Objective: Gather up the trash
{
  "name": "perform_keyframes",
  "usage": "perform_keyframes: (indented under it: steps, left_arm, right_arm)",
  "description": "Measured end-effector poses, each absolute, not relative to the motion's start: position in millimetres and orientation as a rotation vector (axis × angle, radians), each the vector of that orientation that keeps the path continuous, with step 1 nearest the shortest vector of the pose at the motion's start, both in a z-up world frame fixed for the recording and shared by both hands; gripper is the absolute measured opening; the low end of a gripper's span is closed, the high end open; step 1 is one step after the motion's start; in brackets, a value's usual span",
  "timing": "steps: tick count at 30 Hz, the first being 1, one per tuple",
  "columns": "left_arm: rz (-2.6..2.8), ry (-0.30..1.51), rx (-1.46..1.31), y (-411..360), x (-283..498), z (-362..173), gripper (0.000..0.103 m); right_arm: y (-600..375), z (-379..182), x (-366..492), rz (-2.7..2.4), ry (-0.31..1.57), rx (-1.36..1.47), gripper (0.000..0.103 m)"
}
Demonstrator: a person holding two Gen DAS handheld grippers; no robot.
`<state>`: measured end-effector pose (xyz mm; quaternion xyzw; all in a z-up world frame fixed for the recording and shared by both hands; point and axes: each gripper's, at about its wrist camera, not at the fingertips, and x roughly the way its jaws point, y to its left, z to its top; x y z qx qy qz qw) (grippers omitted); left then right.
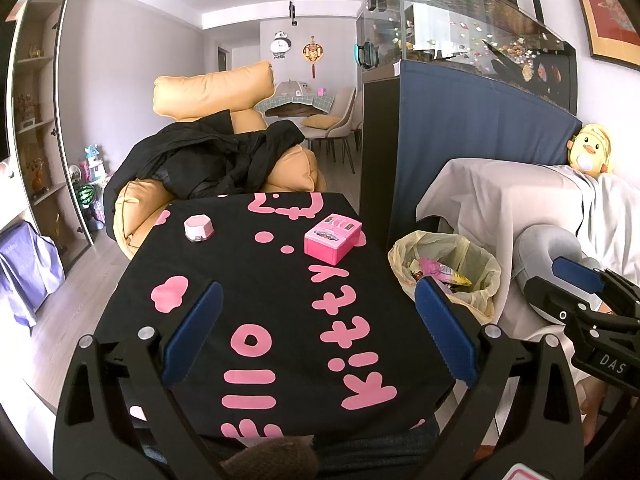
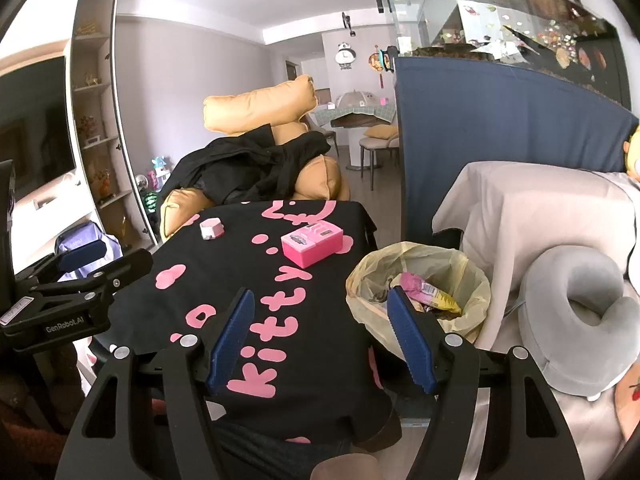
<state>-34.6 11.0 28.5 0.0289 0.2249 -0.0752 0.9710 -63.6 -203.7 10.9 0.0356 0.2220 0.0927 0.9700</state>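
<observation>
Right wrist view: my right gripper (image 2: 320, 336) hangs spread, empty; wrappers lie in the bin (image 2: 416, 280); next I judge a check for leftovers.

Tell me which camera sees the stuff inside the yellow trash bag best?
The right wrist view. There the trash bag sits near the middle and you look down into its open mouth at the wrappers. The left wrist view shows the bag farther to the side, with a gripper finger covering part of the opening.

Both wrist views face forward-down, close over table (image 1: 248, 280); share bin (image 2: 420, 280).
</observation>
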Motion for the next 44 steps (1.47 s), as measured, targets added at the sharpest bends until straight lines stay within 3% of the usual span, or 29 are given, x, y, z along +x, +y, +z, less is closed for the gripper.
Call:
perform_keyframes:
  steps: [44]
  left_arm:
    - [-0.135,0.514,0.046,18.5,-20.1,16.1,0.092]
  right_arm:
    - [-196.5,1.8,-37.0,0.174,0.505,0.063,0.065]
